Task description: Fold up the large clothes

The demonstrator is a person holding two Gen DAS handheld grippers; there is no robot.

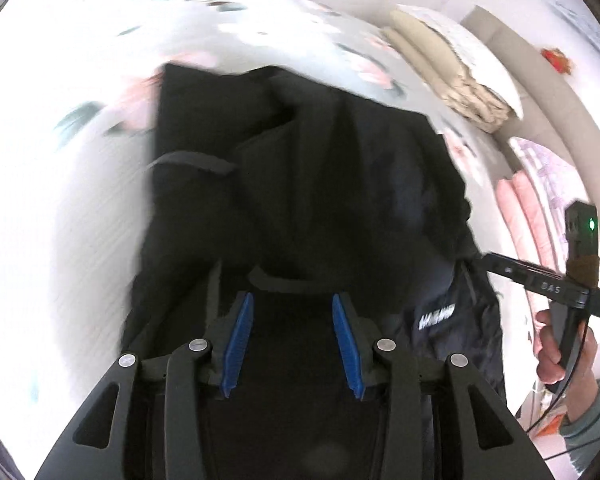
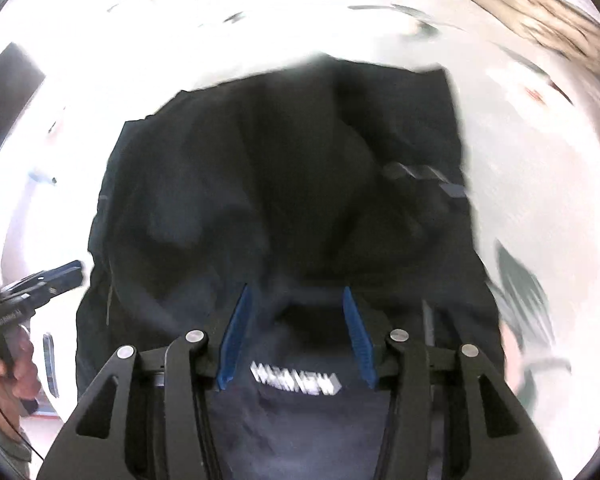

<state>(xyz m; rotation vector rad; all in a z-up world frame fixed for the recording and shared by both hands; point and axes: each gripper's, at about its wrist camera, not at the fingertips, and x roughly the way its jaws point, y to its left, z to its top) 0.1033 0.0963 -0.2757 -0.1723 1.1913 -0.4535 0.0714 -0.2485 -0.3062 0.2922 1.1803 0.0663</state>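
A large black jacket (image 1: 308,184) lies bunched on a floral bedsheet (image 1: 260,28). It also fills the right wrist view (image 2: 284,184), with a white printed logo (image 2: 296,384) near the camera. My left gripper (image 1: 293,300) is open above the jacket's near edge, blue pads apart, nothing between them. My right gripper (image 2: 296,292) is open over the jacket near the logo, holding nothing. The right gripper also shows at the right edge of the left wrist view (image 1: 540,280). The left gripper shows at the left edge of the right wrist view (image 2: 40,284).
A folded beige blanket (image 1: 452,76) lies at the far right of the bed. Pink folded bedding (image 1: 528,216) is stacked beside it. The pale sheet (image 2: 540,168) surrounds the jacket. A dark door or panel (image 2: 4,96) stands at far left.
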